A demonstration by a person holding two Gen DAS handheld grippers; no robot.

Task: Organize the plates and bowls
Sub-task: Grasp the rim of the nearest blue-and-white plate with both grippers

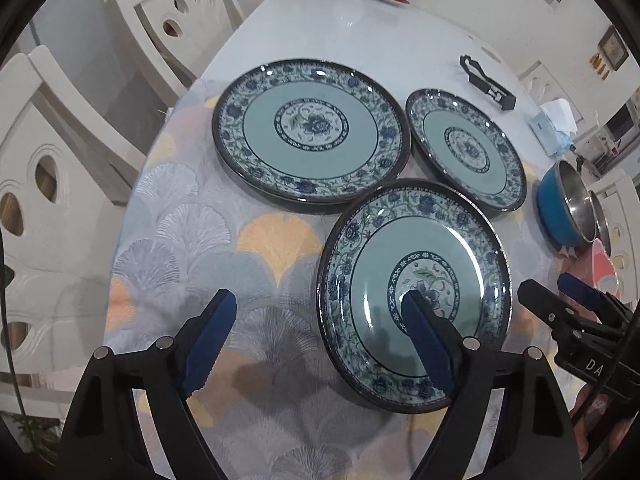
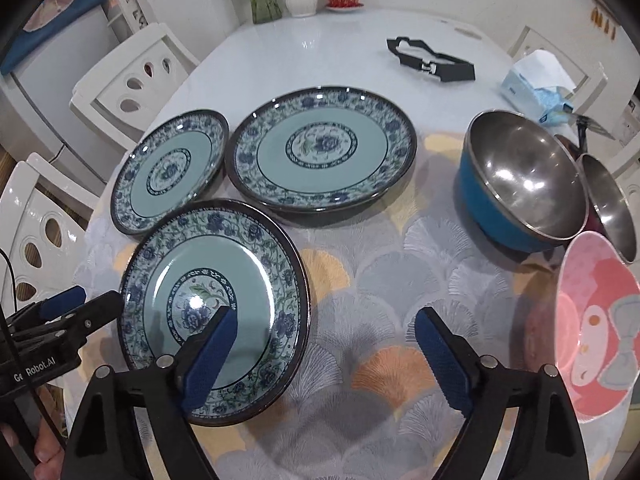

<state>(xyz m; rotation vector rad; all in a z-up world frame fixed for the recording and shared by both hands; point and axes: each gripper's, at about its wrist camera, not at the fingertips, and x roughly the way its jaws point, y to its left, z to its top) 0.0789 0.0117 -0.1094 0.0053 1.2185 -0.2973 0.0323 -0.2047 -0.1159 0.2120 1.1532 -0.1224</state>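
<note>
Both grippers point steeply down, jaws spread and empty: left gripper [image 1: 316,312] and right gripper [image 2: 324,330] straddle opposite rims of the nearest plate [image 2: 256,256]. Three plate spots on the table [image 2: 320,40]; the largest [image 1: 308,132] perhaps stacked. Three bowls [image 2: 524,184].

Glossy glazed ceramic plates [image 1: 310,130]; shiny metal-lined bowl [image 2: 524,176]; matt patterned tablecloth [image 2: 400,248]

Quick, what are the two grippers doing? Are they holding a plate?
Left gripper: open, holding nothing, over the nearest plate's left rim.
Right gripper: open, holding nothing, over that plate's right rim.
</note>
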